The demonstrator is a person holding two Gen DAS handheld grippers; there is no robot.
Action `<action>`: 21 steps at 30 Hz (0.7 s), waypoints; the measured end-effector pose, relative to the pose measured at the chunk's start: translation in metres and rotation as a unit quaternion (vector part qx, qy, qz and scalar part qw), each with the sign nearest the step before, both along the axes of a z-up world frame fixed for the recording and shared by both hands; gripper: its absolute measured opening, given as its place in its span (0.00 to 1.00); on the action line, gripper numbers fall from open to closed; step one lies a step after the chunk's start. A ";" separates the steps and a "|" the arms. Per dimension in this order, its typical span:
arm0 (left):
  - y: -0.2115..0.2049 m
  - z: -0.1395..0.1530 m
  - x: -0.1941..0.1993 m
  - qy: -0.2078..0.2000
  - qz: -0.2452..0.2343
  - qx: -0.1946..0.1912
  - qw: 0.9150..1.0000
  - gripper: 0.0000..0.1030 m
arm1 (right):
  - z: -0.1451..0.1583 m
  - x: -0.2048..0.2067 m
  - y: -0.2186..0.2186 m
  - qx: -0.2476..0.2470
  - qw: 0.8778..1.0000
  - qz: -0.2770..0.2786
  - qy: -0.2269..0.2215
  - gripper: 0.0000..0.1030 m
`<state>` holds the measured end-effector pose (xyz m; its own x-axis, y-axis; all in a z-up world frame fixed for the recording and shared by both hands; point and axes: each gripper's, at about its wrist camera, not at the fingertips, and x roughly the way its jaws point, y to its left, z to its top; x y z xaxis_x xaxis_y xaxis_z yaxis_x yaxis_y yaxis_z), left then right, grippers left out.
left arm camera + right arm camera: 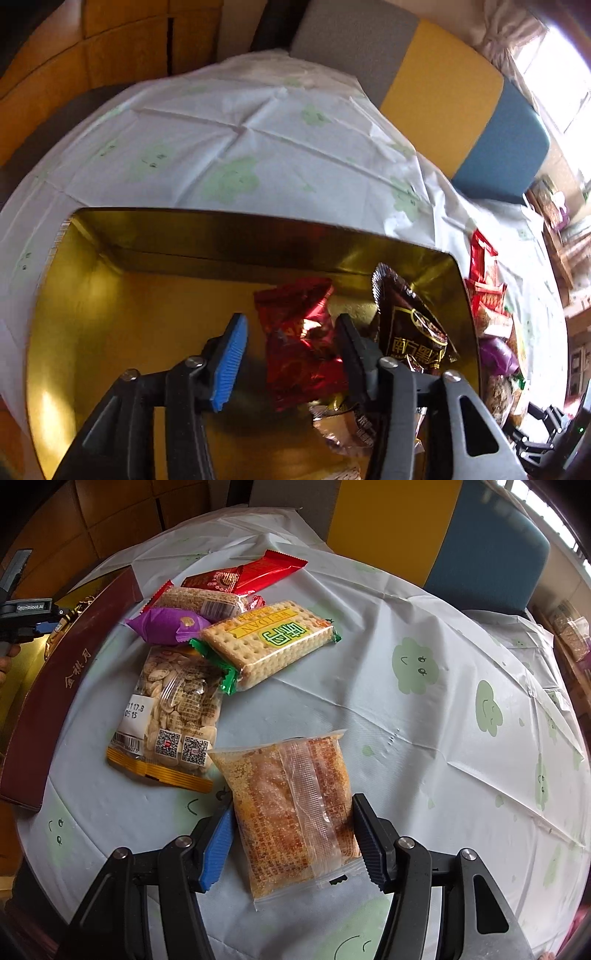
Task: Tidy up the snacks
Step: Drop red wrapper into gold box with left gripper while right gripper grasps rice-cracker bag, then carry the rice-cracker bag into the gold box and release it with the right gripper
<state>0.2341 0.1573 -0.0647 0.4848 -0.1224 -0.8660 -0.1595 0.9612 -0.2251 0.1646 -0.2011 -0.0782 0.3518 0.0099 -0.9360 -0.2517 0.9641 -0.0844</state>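
Left tool point(291, 354) hangs released inside the gold-lined box point(110, 295), red snack packet point(299, 332) loose between its pads. Right tool point(291, 842) brackets the orange cracker packet point(291, 812) on the bench point(424, 738); contact cannot be told. Beyond: seed bag point(173, 709), Weidan biscuits point(269, 638).

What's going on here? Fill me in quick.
A person with a gripper in each hand is sorting snacks off a cloth-covered table into a gold-lined box. The left gripper is open above the box, a red foil packet lying loose between its fingers beside a dark brown packet. The right gripper straddles an orange clear-wrapped cake on the table. A cracker pack, a seed bag and other packets wait.
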 end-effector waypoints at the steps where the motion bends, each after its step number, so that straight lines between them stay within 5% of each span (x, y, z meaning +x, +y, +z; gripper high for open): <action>1: 0.003 0.004 -0.005 -0.004 0.006 -0.003 1.000 0.52 | 0.000 0.000 0.000 0.000 1.000 0.000 0.000 0.60; 8: -0.005 0.041 -0.062 -0.058 0.001 0.012 0.998 0.52 | 0.000 -0.002 0.001 -0.005 1.000 0.002 -0.005 0.60; 21: -0.051 0.068 -0.172 -0.139 -0.032 0.109 0.984 0.52 | 0.001 -0.005 0.002 -0.011 1.000 0.000 -0.014 0.59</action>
